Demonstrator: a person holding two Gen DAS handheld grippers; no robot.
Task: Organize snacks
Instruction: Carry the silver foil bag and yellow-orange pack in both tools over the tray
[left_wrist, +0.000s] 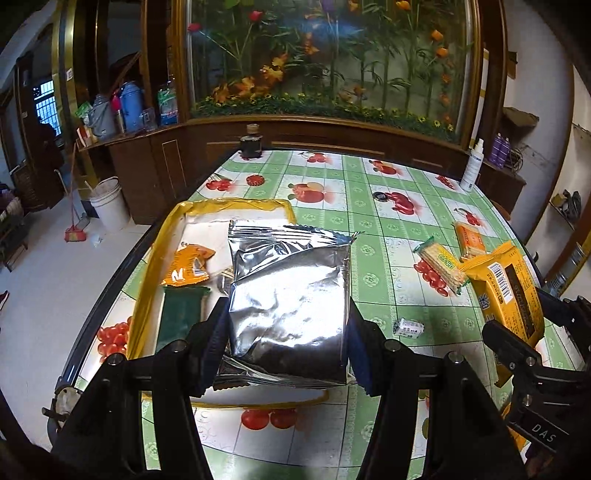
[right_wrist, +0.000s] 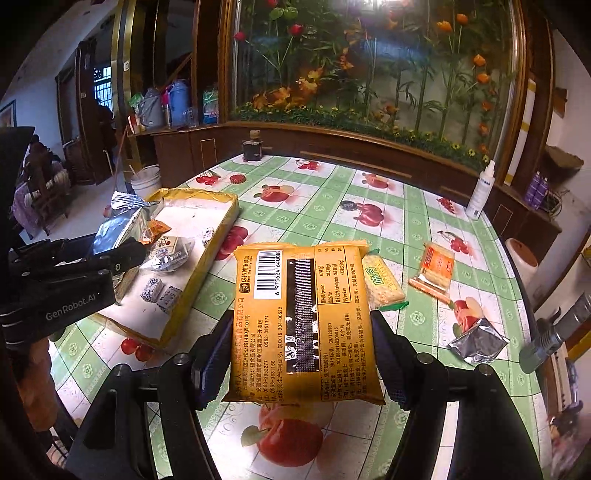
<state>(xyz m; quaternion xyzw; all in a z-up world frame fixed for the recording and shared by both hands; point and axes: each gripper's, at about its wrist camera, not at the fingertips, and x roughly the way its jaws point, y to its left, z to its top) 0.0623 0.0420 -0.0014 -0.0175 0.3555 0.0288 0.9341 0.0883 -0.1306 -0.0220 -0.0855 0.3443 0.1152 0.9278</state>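
Snacks fill both tools above the table (left_wrist: 388, 229), whose cloth is green-and-white checked with printed fruit. The left tool (left_wrist: 288, 332) is clamped on a crinkled silver foil pouch (left_wrist: 288, 295), its blue pads pressing the pouch's two side edges; the pouch hangs over the near half of the shallow yellow-rimmed cardboard tray (left_wrist: 155, 266). Inside that tray lie a small orange snack packet (left_wrist: 188, 266) and a dark green packet (left_wrist: 181, 317), both left of the pouch. The right tool (right_wrist: 303, 354) grips a flat orange-yellow biscuit packet (right_wrist: 299, 325), barcode side up, by its long edges, raised over the table just right of the tray (right_wrist: 221, 240). Beyond that packet and further right of the tray, a green-labelled cracker pack (right_wrist: 382, 284) and an orange-labelled cracker pack (right_wrist: 434, 271) rest on the cloth. A small silver foil sachet (right_wrist: 478, 341) lies further right still, near the table's edge.
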